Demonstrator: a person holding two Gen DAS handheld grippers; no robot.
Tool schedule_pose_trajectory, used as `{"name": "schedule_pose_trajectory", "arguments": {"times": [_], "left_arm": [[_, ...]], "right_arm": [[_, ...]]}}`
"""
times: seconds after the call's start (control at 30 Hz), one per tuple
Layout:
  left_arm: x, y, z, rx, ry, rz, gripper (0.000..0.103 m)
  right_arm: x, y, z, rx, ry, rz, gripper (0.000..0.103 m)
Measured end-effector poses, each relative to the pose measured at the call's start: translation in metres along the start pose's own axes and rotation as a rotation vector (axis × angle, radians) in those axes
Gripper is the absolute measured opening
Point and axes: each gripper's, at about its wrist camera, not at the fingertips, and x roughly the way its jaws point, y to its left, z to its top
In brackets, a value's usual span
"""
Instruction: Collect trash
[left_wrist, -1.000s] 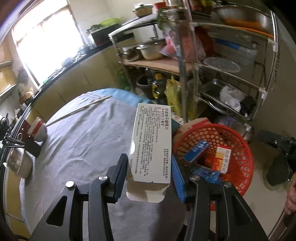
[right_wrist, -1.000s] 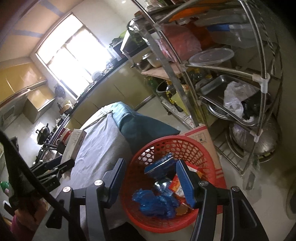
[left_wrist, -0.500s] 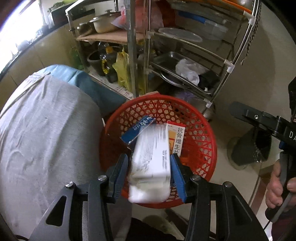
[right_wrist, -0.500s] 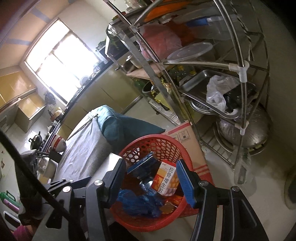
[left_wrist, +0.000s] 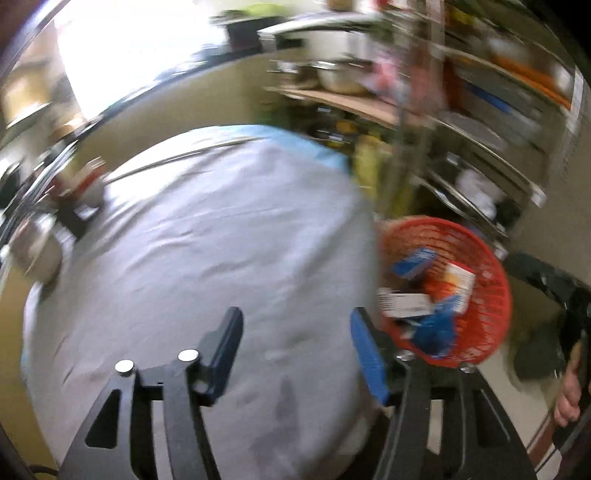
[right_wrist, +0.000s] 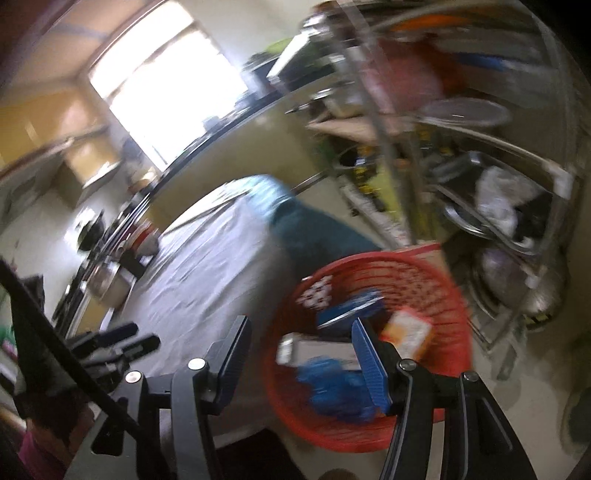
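Observation:
A red mesh basket (left_wrist: 491, 295) stands on the floor beside the table; it also shows in the right wrist view (right_wrist: 454, 295). The white box (left_wrist: 404, 303) lies inside it with a blue box (left_wrist: 413, 261), an orange-and-white box (left_wrist: 458, 281) and blue wrappers (left_wrist: 436, 330). In the right wrist view the white box (right_wrist: 317, 350) lies low in the basket. My left gripper (left_wrist: 295, 354) is open and empty over the table's grey cloth (left_wrist: 207, 266). My right gripper (right_wrist: 299, 363) is open and empty at the basket's near rim. Both views are motion-blurred.
A metal rack (left_wrist: 480, 129) loaded with pots, trays and bags stands behind the basket. Bowls and cups (left_wrist: 40, 251) sit at the table's left edge. Chopsticks (left_wrist: 177, 158) lie at the far side. A cardboard box (right_wrist: 424, 253) stands behind the basket.
My left gripper carried the white box from over the table to the basket, opened and let it drop in, then swung back left over the cloth. The right gripper stayed open near the basket.

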Motion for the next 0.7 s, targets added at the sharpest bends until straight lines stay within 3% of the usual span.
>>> {"name": "schedule_pose_trajectory", "arguments": {"times": [0.13, 0.27, 0.5, 0.7], "left_arm": [[-0.029, 0.063, -0.025, -0.123, -0.049, 0.158, 0.069], [-0.048, 0.107, -0.048, -0.211, -0.06, 0.267, 0.069], [-0.076, 0.155, -0.081, -0.324, -0.088, 0.347, 0.07], [-0.084, 0.169, -0.1, -0.376, -0.086, 0.351, 0.07]], "right_arm": [[0.017, 0.059, -0.009, -0.107, 0.042, 0.047, 0.061], [0.031, 0.12, -0.021, -0.23, 0.073, 0.086, 0.061], [0.045, 0.191, -0.032, -0.326, 0.09, 0.121, 0.061], [0.044, 0.221, -0.049, -0.393, 0.128, 0.084, 0.061]]}}
